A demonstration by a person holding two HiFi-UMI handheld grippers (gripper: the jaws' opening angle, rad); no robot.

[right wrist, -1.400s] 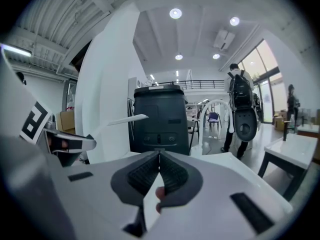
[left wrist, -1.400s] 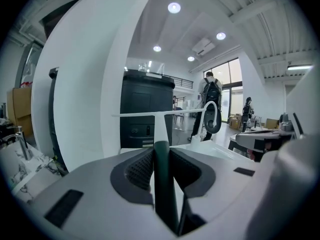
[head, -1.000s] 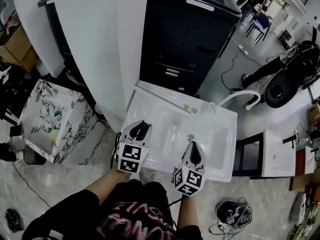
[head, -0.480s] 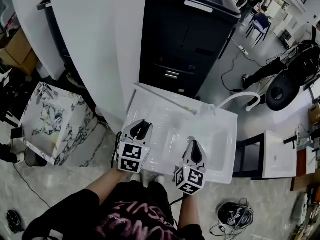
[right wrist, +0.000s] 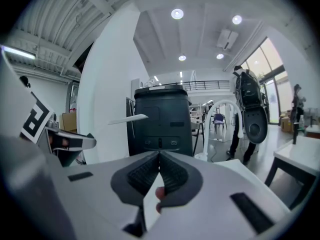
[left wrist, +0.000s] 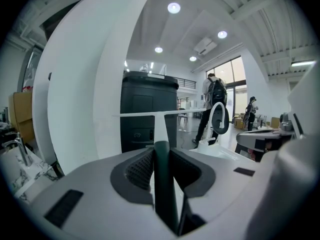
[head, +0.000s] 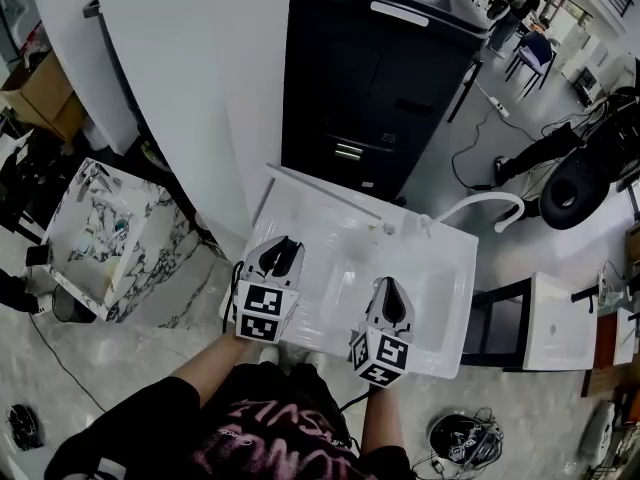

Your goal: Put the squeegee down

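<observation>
Two grippers hang over the white sink unit (head: 445, 268): L gripper (head: 279, 256) near its 8 o'clock edge, R gripper (head: 388, 301) near its 6. L jaws are clamped narrow on the squeegee (left wrist: 164, 184). Its dark green handle sits upright btwn the ribbed pads, running 6 to 12 o'clock. A white stem rises past the tips to a thin white blade lying crosswise and level, up in the air, not on the sink. R jaws are pressed together w/ nothing btwn them; from there the blade shows at 10 o'clock. Black cabinet (head: 380, 78) stands at 12 behind the sink, curved white faucet (head: 492, 203) at 2.
</observation>
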